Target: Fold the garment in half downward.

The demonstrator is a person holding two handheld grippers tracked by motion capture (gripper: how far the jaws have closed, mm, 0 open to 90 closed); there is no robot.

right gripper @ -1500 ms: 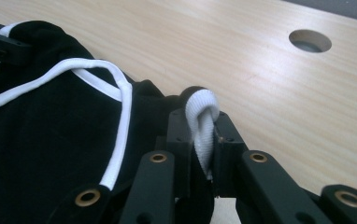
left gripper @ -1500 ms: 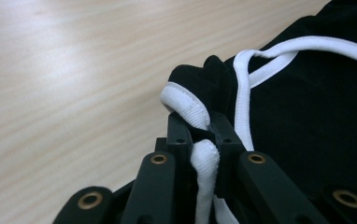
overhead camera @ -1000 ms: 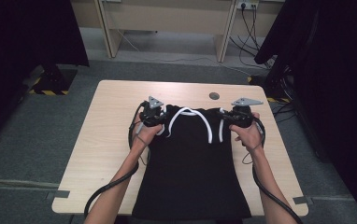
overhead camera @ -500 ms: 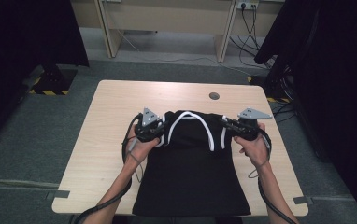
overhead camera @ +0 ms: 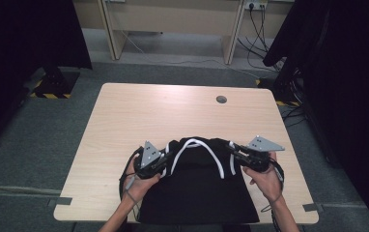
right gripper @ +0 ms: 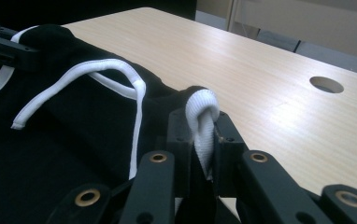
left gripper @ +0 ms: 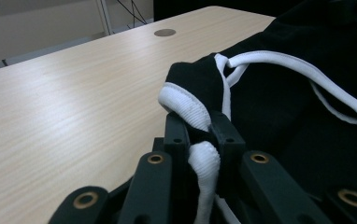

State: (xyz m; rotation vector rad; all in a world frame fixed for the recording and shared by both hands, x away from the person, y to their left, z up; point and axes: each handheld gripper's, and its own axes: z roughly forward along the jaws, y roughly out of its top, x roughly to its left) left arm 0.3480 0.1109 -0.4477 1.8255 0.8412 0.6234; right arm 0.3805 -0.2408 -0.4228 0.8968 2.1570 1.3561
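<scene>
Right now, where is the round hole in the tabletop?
In the high view the round hole sits in the table near its far edge, right of centre, well beyond the black garment and nearer the right gripper.

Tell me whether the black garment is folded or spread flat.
Partly folded: the black garment has its white-trimmed top edge lifted and drawn back over its body, pinched by the left hand-held gripper and right hand-held gripper.
</scene>
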